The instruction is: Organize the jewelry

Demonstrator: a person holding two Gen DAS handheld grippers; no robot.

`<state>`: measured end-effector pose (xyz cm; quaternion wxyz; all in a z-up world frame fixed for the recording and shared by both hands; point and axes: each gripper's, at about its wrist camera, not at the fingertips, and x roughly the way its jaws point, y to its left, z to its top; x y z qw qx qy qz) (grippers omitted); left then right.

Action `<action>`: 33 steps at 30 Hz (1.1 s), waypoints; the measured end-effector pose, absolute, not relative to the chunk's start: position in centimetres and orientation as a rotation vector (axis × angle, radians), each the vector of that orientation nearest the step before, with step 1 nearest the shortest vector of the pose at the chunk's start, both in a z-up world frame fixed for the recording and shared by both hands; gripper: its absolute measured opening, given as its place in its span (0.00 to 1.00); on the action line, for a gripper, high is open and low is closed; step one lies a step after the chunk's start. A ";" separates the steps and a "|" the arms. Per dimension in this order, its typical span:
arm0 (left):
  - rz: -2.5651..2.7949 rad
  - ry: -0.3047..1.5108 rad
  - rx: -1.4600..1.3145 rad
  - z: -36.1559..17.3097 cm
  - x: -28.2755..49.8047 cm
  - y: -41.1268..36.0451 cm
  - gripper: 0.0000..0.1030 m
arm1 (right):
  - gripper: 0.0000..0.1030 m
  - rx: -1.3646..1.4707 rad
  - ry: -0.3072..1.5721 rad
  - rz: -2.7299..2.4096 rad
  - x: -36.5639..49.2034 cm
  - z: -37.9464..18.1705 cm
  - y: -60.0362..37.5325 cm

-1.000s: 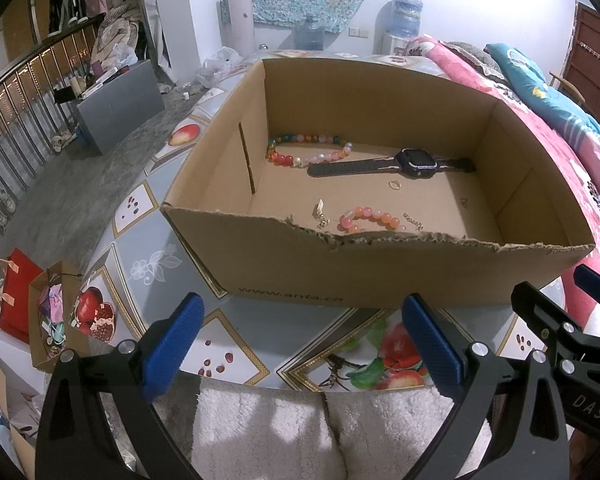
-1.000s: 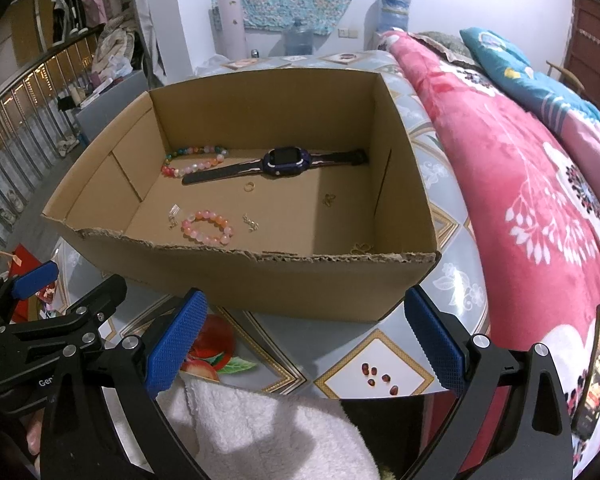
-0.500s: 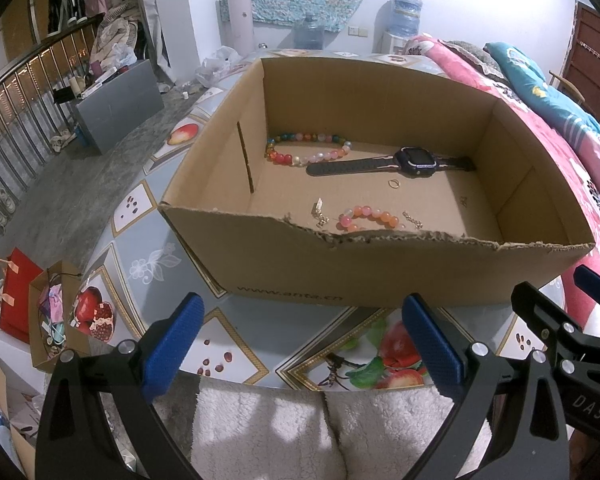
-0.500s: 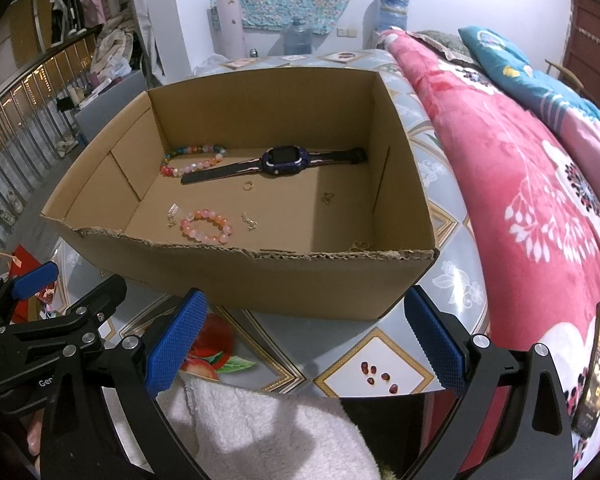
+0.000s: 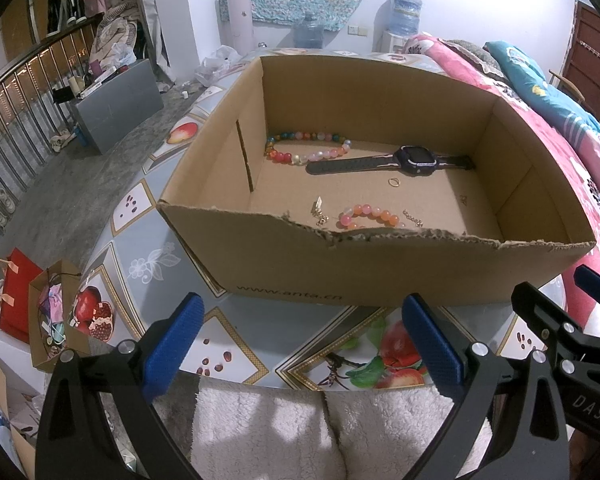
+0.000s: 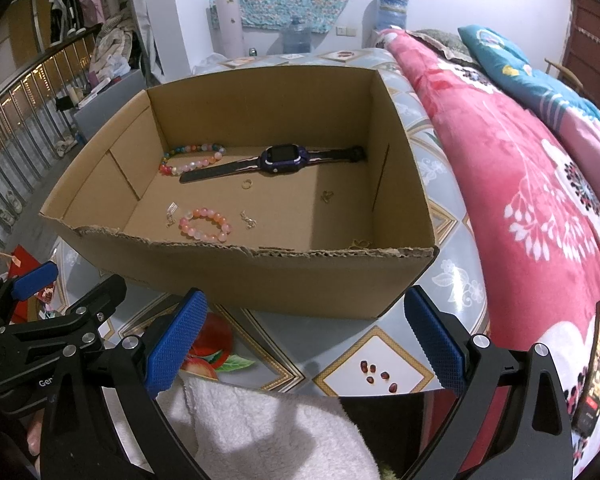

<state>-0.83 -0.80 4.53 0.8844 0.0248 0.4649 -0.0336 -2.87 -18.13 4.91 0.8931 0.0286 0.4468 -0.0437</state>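
**Two grippers wait wide apart before the jewelry box**

Both the left gripper (image 5: 300,344) and the right gripper (image 6: 306,344) stand with jaws wide, empty, above the counter (image 5: 140,248) just short of the cardboard box (image 5: 380,272). Inside the box, a multicolored bead bracelet (image 5: 308,146) lies at 11 o'clock, touching the strap of a dark smartwatch (image 5: 414,160). A gold ring (image 5: 394,181) sits near the middle. At 6 o'clock, a pink bead bracelet (image 5: 370,216) lies between two small gold pieces, close to the torn front wall.
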 end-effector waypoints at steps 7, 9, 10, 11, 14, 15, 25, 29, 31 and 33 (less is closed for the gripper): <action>-0.070 0.967 0.053 4.4 -0.8 -0.8 0.94 | 0.92 0.062 0.928 -0.093 -3.1 4.7 -18.4; -0.070 0.968 0.053 4.4 -0.8 -0.8 0.94 | 0.92 0.061 0.928 -0.092 -3.0 4.8 -18.3; -0.070 0.968 0.053 4.5 -0.8 -0.9 0.94 | 0.92 0.061 0.929 -0.093 -3.0 4.8 -18.3; -0.070 0.968 0.053 4.5 -0.8 -0.9 0.94 | 0.92 0.061 0.929 -0.092 -3.0 4.8 -18.3; -0.070 0.968 0.054 4.5 -0.8 -0.9 0.94 | 0.92 0.061 0.928 -0.092 -3.0 4.8 -18.4; -0.069 0.968 0.053 4.5 -0.8 -0.9 0.94 | 0.92 0.062 0.929 -0.092 -3.0 4.8 -18.4; -0.070 0.969 0.055 4.5 -0.9 -0.9 0.94 | 0.92 0.065 0.931 -0.093 -3.1 4.7 -18.6; -0.069 0.968 0.055 4.5 -0.9 -0.9 0.94 | 0.92 0.066 0.930 -0.093 -3.2 4.7 -18.7; -0.070 0.968 0.055 4.5 -0.9 -0.9 0.94 | 0.92 0.065 0.931 -0.093 -3.2 4.7 -18.7; -0.070 0.969 0.056 4.5 -0.9 -0.9 0.94 | 0.92 0.065 0.931 -0.093 -3.2 4.7 -18.7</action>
